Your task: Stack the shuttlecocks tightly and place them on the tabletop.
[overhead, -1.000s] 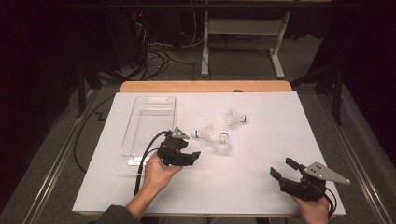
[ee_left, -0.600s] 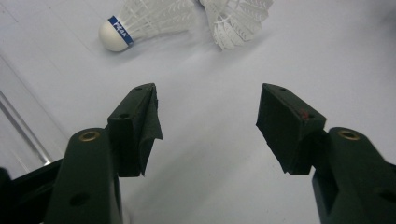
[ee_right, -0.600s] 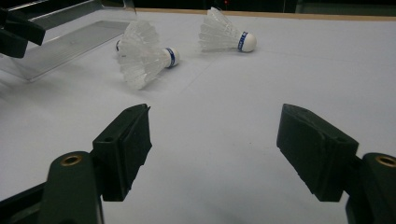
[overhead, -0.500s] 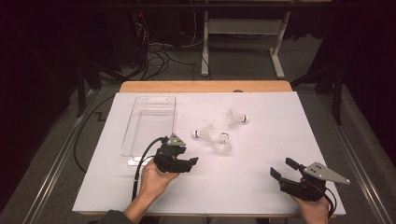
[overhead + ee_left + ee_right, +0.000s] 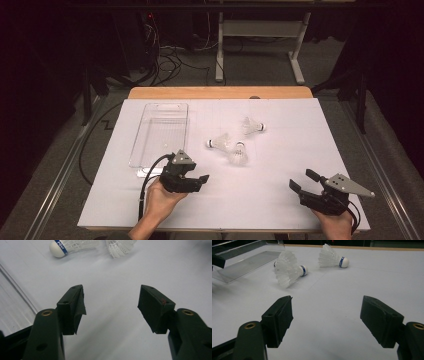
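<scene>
since a second ago my left gripper (image 5: 196,176) has drawn back from the three shuttlecocks toward my side of the clear tray (image 5: 161,131), jaws spread with nothing between them; my right gripper (image 5: 304,181) has kept still, also released and empty. bare white table cover (image 5: 260,200) lies between both tools. beside the tray, the nearest shuttlecock (image 5: 220,142) lies flat, its long axis level, cork pointing at the tray; the middle one (image 5: 239,154) touches it, the far one (image 5: 251,126) lies beyond.
</scene>
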`<state>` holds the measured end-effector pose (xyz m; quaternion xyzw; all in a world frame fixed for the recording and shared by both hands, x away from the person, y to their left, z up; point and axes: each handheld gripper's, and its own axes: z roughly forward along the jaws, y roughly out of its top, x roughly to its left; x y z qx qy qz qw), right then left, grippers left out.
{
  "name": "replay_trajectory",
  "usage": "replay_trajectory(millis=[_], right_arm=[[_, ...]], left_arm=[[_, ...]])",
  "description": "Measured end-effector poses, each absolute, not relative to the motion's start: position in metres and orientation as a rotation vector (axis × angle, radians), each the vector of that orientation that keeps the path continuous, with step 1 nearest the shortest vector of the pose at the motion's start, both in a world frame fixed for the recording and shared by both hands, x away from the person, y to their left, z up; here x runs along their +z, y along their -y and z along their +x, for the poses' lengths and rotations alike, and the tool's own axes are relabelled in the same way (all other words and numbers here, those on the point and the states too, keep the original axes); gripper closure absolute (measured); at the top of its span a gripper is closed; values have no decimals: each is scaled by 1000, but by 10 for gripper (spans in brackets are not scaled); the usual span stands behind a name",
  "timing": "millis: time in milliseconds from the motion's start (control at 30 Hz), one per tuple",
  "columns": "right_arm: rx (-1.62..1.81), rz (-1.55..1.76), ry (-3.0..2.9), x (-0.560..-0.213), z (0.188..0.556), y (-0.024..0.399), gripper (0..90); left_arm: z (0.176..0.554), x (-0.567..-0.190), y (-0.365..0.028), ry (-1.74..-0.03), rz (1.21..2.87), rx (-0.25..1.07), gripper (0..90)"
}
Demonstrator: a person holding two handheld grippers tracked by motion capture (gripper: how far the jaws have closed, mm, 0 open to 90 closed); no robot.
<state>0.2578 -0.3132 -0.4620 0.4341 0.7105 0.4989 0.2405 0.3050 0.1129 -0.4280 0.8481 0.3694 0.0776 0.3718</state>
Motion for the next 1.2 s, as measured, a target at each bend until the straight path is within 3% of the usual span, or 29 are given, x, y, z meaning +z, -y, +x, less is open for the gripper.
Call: replay_trajectory(millis=[1200], right_arm=[[1356, 1195, -1939, -462, 258, 313, 266]], left_arm=[[269, -441, -172, -984, 2041, 259, 334]])
